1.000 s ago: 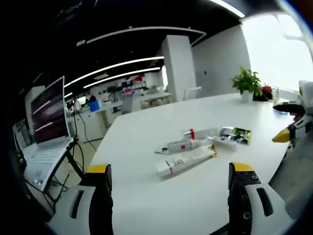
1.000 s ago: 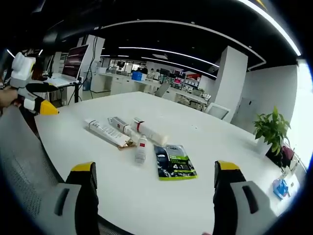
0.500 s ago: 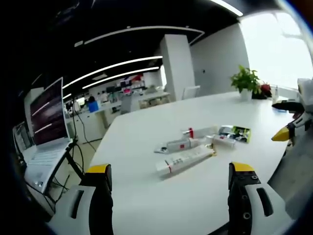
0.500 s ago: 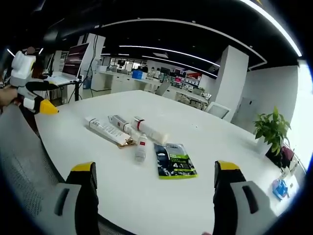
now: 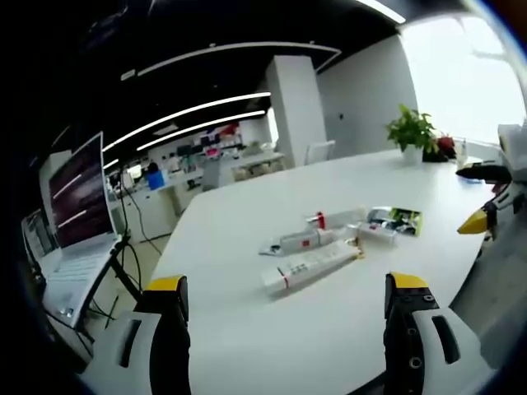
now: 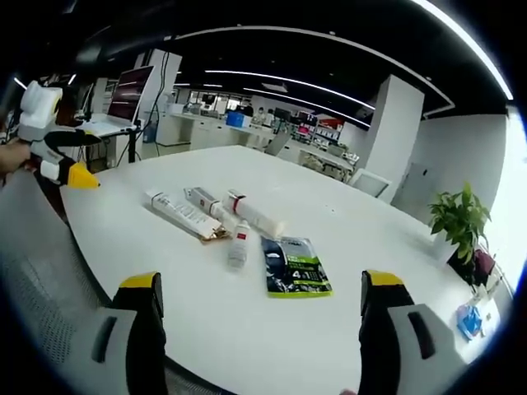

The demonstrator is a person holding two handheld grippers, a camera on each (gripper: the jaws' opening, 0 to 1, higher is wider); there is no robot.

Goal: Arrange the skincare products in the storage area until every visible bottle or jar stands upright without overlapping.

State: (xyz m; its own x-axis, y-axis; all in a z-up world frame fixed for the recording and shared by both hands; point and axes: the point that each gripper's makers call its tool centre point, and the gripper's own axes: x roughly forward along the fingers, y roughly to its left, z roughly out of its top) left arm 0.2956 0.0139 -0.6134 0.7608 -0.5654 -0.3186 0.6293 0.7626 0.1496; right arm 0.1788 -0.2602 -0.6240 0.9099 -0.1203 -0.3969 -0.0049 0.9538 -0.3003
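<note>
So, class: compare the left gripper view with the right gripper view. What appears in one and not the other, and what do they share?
Left gripper view alone: an open laptop on a stand beside the table, seen close, and the right hand-held gripper entering from the right edge.

Right gripper view alone: the left hand-held gripper entering from the left edge, and a blue item near the table's far corner.

Both: the white table, the tubes lying flat, the green sachet and the potted plant. Each view's own jaws stand open.
</note>
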